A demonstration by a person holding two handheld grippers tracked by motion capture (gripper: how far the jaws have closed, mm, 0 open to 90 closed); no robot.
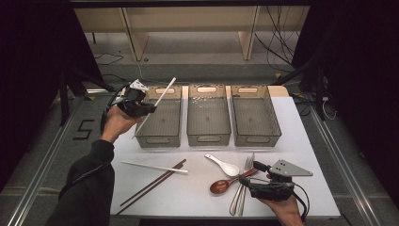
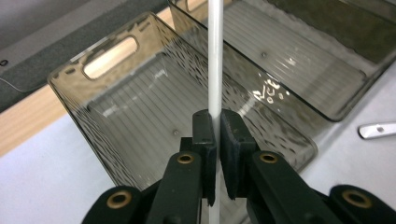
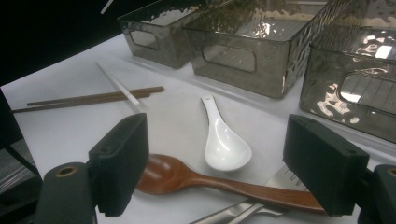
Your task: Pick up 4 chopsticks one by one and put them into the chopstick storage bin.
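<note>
Holding a white chopstick tight between its closed fingers, the left gripper hangs over the left bin. The stick leans, top end up and away to the right, low end down near the bin's front left corner. Its long side runs nearly along the bin, so I think it could drop straight in.

Next on the worktop lie another white chopstick and two brown chopsticks, crossing each other. They are nearer the left hand.

Further right sit a white spoon, a wooden spoon and forks. The right gripper has its fingers wide open, holding nothing. The wooden spoon lies just below and between them, handle pointing right.
</note>
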